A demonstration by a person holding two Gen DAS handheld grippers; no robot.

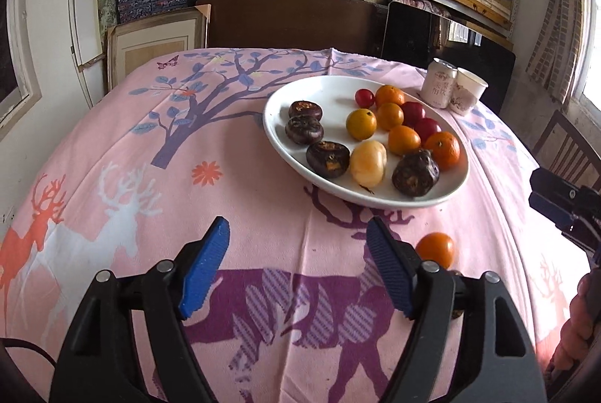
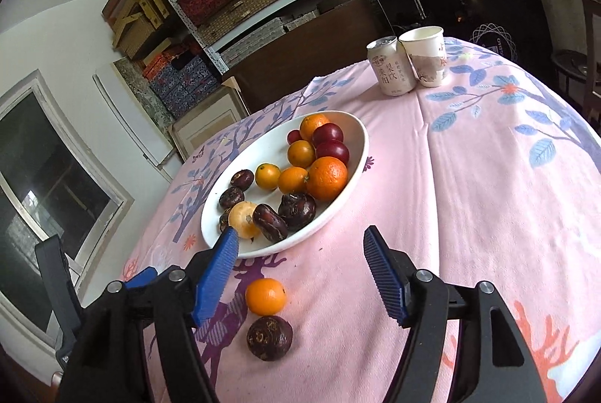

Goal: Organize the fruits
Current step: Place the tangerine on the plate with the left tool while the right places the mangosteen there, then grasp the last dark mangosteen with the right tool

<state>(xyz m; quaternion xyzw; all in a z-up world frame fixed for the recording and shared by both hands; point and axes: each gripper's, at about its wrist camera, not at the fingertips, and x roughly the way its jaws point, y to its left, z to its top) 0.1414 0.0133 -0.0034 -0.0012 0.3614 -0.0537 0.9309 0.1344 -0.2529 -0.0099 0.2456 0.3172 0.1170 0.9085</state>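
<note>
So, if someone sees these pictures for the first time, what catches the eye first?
Probably the white plate heaped with oranges, red plums and dark water chestnuts, on the pink deer-print tablecloth. Next, the stray orange and water chestnut lying off the plate, between the open right gripper's blue fingers.

I see soft daylight, brightest from the window (image 1: 591, 79) right of the plate (image 1: 289, 147); faint shadows, sharp centre, strong fisheye warping, dark corners.

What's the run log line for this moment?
left tool open | right tool open | orange, water chestnut off plate
</note>
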